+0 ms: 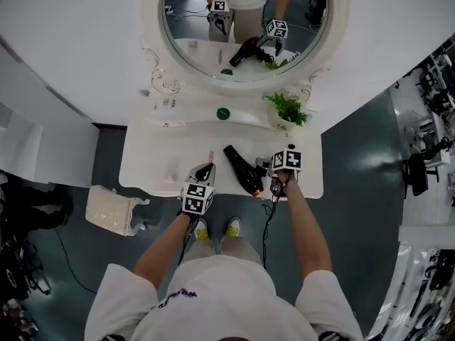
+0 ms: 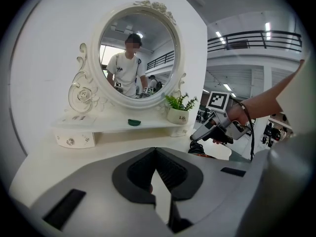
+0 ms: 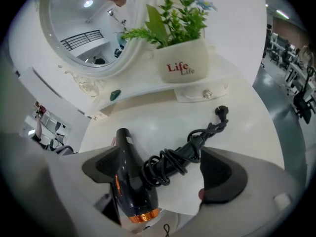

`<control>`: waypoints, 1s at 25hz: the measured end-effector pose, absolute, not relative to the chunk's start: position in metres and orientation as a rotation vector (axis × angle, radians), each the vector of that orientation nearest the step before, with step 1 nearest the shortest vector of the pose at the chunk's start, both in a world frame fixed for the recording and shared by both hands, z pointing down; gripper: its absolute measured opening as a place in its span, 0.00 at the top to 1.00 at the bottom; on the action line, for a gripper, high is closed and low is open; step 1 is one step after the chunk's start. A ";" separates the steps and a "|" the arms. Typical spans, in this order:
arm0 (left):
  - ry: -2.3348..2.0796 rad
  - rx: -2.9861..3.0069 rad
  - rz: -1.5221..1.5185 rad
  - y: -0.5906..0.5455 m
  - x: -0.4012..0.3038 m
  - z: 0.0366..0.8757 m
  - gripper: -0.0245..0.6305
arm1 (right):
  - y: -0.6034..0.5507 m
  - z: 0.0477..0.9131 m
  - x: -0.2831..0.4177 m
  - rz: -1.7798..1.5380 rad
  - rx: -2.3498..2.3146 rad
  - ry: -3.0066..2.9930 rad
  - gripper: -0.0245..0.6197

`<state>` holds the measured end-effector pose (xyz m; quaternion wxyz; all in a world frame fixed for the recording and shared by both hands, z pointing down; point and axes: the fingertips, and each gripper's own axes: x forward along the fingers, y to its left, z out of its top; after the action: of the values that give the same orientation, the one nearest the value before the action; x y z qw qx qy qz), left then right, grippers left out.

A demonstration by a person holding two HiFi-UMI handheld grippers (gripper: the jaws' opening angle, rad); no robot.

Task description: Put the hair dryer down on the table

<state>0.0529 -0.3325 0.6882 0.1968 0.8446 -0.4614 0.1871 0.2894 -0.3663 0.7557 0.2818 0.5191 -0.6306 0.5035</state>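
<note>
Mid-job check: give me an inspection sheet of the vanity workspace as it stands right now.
Surface: white vanity table, mostly bare.
Job's things: black hair dryer lies on the table near its front edge.
Clutter: thin pink stick ahead of the left tool; small green thing and potted plant on the shelf.
Grippers: right tool open, jaws wide astride the dryer; left tool shut, nothing between its jaws.
Cables: dryer cord wound round the handle, plug loose on the table; black lead on the floor.
Surroundings: oval mirror; white stool on the floor at left.
</note>
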 end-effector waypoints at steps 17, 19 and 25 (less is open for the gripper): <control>-1.375 2.513 0.307 -0.311 0.053 0.550 0.95 | -0.343 0.581 0.173 0.832 1.502 -2.245 0.18; -1.395 2.527 0.265 -0.314 0.051 0.531 0.95 | -0.348 0.550 0.167 0.726 1.547 -2.318 0.18; -1.459 2.589 0.180 -0.325 0.043 0.478 0.95 | -0.355 0.476 0.146 0.478 1.549 -2.484 0.18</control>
<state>0.0432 -0.3248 0.4781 0.0819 0.8667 -0.4884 0.0603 0.1462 -0.3547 0.4758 0.0878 0.5203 -0.8342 0.1605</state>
